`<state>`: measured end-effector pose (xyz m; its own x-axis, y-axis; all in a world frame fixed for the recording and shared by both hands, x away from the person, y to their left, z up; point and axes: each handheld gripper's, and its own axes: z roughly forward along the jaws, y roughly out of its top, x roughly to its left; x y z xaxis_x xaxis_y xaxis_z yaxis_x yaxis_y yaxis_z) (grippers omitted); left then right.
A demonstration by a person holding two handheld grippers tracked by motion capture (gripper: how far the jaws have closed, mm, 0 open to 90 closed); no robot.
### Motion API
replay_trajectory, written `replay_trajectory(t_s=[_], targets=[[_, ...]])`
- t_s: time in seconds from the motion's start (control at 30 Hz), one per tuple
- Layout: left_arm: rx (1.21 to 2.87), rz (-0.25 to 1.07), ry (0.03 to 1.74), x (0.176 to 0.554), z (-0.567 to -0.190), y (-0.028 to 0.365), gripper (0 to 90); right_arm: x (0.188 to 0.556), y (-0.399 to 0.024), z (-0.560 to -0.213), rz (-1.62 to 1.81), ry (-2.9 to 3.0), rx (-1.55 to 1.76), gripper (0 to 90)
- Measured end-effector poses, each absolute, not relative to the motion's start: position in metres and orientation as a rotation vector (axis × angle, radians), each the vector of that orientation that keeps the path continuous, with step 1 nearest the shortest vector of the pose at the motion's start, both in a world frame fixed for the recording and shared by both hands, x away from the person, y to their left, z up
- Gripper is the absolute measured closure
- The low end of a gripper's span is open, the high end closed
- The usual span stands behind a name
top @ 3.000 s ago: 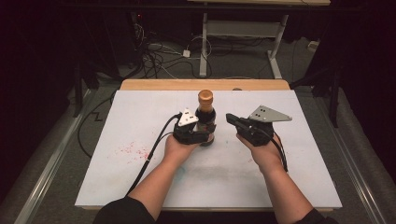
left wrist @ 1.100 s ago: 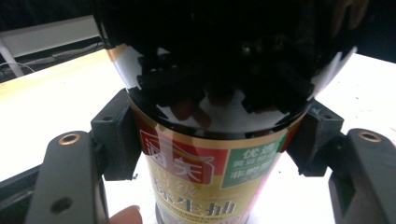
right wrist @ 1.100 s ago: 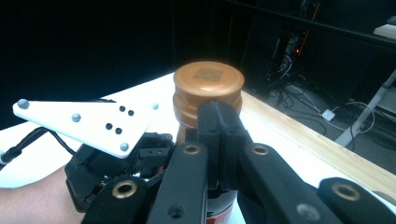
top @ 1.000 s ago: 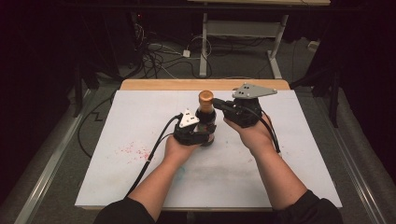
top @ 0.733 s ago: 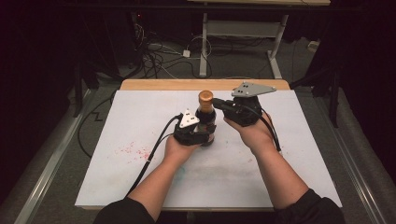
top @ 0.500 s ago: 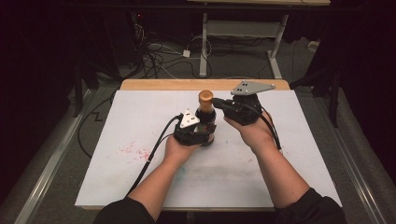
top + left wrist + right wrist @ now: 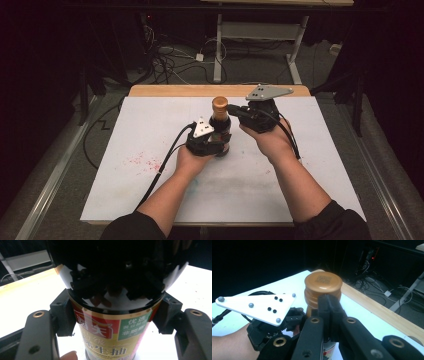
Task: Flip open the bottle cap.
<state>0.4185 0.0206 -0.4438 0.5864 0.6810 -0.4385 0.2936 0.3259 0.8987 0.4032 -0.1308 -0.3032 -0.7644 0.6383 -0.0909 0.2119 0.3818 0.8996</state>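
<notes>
A dark bottle (image 7: 220,131) with a copper-brown cap (image 7: 219,103) stands upright at the middle of the white board. My left gripper (image 7: 212,142) is shut on the bottle's lower body. In the left gripper view its pads (image 7: 63,315) press both sides of the red, green and yellow label (image 7: 112,335). My right gripper (image 7: 235,111) is level with the bottle's top, coming from the right. Its jaws are shut together, and in the right gripper view their tips (image 7: 329,302) touch the near side of the cap (image 7: 323,282), gripping nothing.
The white board (image 7: 300,170) covers the table, with a wooden strip (image 7: 170,90) along the far edge. Red specks (image 7: 142,161) mark the board at the left. The left gripper's cable (image 7: 160,167) trails toward the person. Cables and desk legs (image 7: 218,45) lie on the floor beyond.
The right gripper has moved from the right of the bottle leftward and up to the cap. Over the last second it has barely shifted. The left gripper has kept hold of the bottle.
</notes>
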Motion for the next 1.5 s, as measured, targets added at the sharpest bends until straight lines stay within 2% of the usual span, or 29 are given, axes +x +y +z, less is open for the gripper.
replay_trajectory(t_s=[0.7,0.77,0.83,0.97,1.5], targets=[[1.257,0.323,0.967,0.419,-0.444,0.021,30.6,0.402,-0.129,-0.302,1.344,2.221,0.739,90.0],[1.273,0.326,0.938,0.417,-0.446,0.019,30.6,0.401,-0.130,-0.299,1.436,2.176,0.718,90.0],[1.303,0.366,0.888,0.411,-0.447,0.012,30.3,0.396,-0.132,-0.280,1.559,2.090,0.713,90.0],[1.282,0.344,0.935,0.414,-0.446,0.017,29.8,0.389,-0.125,-0.267,1.535,2.079,0.668,90.0],[1.257,0.321,0.947,0.417,-0.446,0.019,29.1,0.393,-0.138,-0.287,1.464,2.134,0.707,90.0]])
